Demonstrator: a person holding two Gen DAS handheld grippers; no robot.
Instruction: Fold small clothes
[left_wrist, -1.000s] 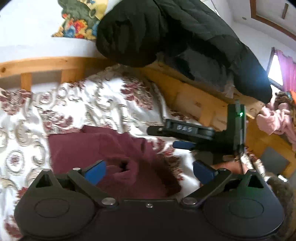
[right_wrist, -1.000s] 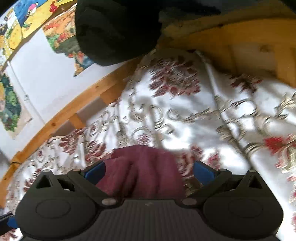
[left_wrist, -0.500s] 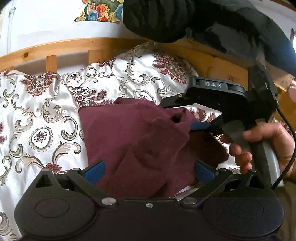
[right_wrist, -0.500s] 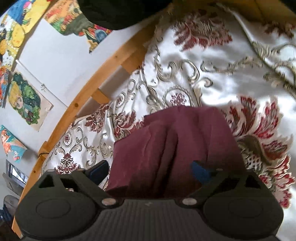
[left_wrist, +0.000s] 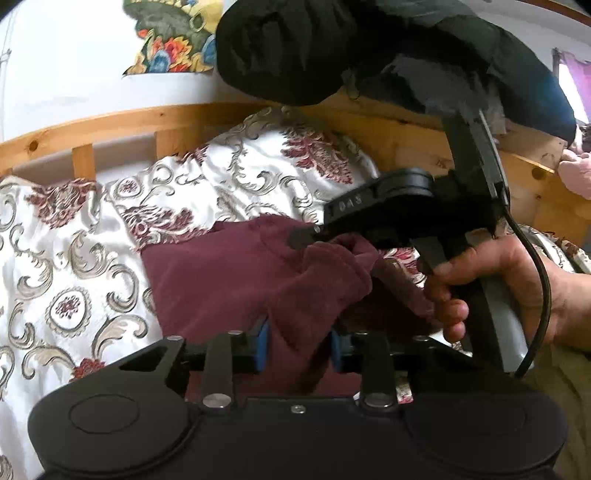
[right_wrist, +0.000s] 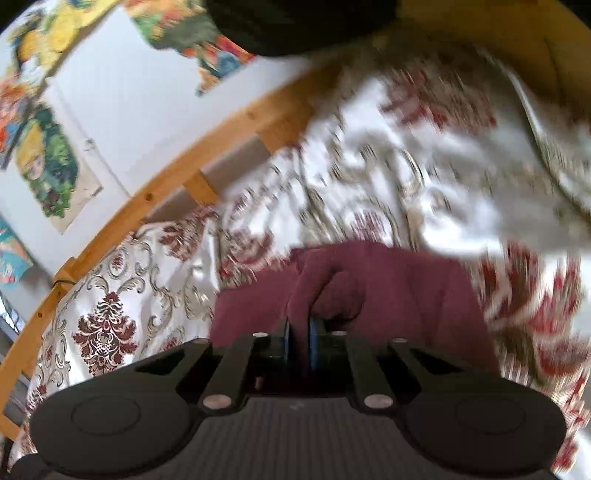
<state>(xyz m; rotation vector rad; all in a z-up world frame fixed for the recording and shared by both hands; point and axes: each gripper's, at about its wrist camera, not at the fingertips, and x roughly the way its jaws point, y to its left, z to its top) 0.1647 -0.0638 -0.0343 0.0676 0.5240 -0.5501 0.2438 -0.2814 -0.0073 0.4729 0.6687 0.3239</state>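
Observation:
A small maroon garment (left_wrist: 221, 284) lies on a white bedspread with red and gold flowers (left_wrist: 74, 258). My left gripper (left_wrist: 298, 349) is shut on a thick bunched fold of the garment at its near edge. The right gripper's black body (left_wrist: 388, 206) shows in the left wrist view, held by a hand, with its tip on the garment's far right part. In the right wrist view my right gripper (right_wrist: 300, 343) is shut on a raised fold of the same maroon garment (right_wrist: 399, 288). That view is blurred by motion.
A wooden bed rail (left_wrist: 110, 125) runs behind the bedspread. A black padded jacket (left_wrist: 332, 48) hangs over the rail at the top. Colourful posters (right_wrist: 48, 162) are on the white wall. A pink cloth (left_wrist: 576, 170) lies at the far right.
Both grippers were open and have closed on folds of the maroon garment. The right gripper has shifted across the garment, and its view is now blurred.

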